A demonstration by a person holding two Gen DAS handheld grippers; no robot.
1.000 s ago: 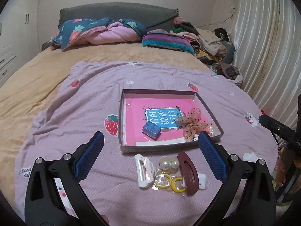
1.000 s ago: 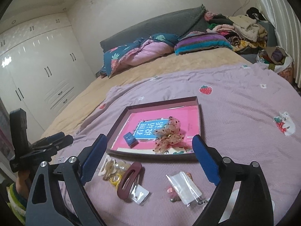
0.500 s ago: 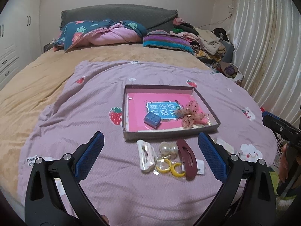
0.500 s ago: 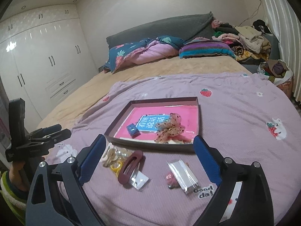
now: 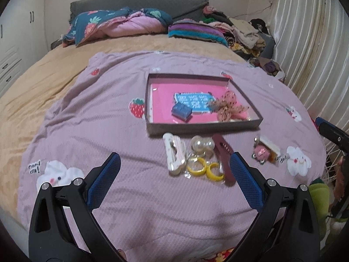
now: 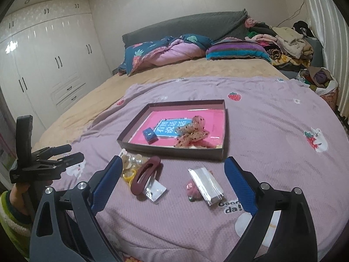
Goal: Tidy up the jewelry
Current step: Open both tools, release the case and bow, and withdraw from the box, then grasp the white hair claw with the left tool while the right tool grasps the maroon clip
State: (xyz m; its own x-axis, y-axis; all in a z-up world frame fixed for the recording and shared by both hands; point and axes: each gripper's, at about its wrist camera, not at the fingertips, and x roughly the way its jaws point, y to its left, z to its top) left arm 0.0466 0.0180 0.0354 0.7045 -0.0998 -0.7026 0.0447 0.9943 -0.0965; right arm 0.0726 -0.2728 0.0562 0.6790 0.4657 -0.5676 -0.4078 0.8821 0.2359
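A purple blanket (image 5: 91, 118) with strawberries on it covers part of a big bed. The left gripper (image 5: 174, 170) hangs over the near edge of the blanket. Its two blue fingers (image 5: 102, 181) are spread wide apart and hold nothing.

Going from left to right, a white hair clip (image 5: 174, 155) lies on the blanket just in front of the box. Next to it sit two pearl balls (image 5: 201, 144), and just below them lie yellow rings (image 5: 205, 169). A dark red hair clip (image 5: 224, 157) lies beside these, touching the little pile. Farther right, a small pink charm (image 5: 260, 152) lies by a clear packet (image 6: 206, 183).

Behind all these things sits a flat box (image 5: 202, 127) with a pink floor. A small blue box (image 5: 182, 110) rests inside it. To the right of that is a frilly bow (image 5: 226, 107) with dots, also inside.

The right gripper (image 6: 172, 179) hangs over the near part of the blanket, in front of the dark red clip and the packet. Its blue fingers (image 6: 240, 185) are wide apart too, with nothing between them.

At the far end of the bed lie a pink quilt (image 6: 174, 52) and a striped pillow (image 6: 235, 51).
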